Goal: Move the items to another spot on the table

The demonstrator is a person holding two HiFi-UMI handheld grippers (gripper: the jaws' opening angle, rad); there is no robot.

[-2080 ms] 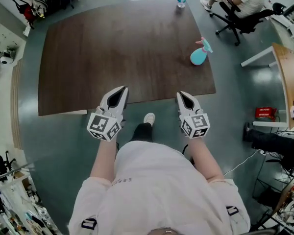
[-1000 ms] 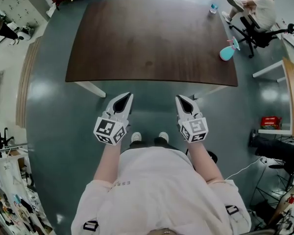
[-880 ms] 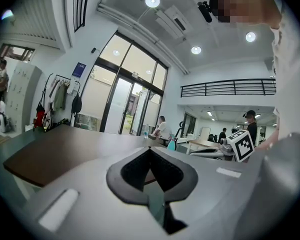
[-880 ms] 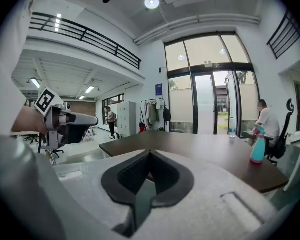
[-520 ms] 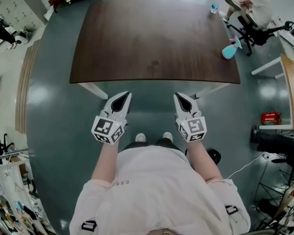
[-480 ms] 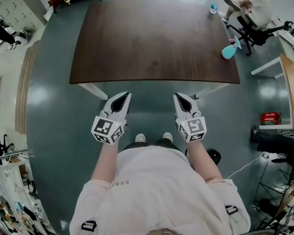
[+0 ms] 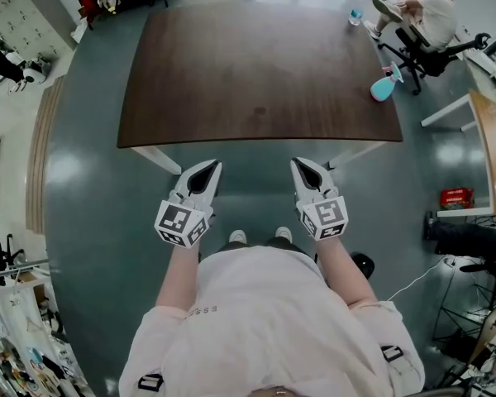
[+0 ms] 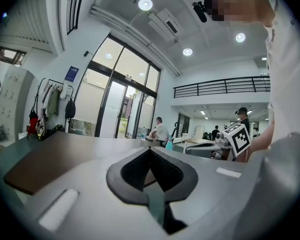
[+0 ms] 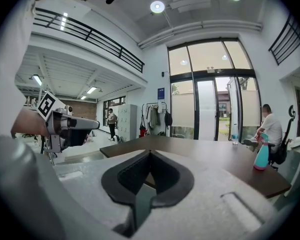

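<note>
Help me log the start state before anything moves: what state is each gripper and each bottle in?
left gripper: shut, empty, held short of the table.
right gripper: shut, empty, held short of the table.
spray bottle: upright near the table's right edge, untouched.
water bottle: upright at the table's far right corner, untouched.
</note>
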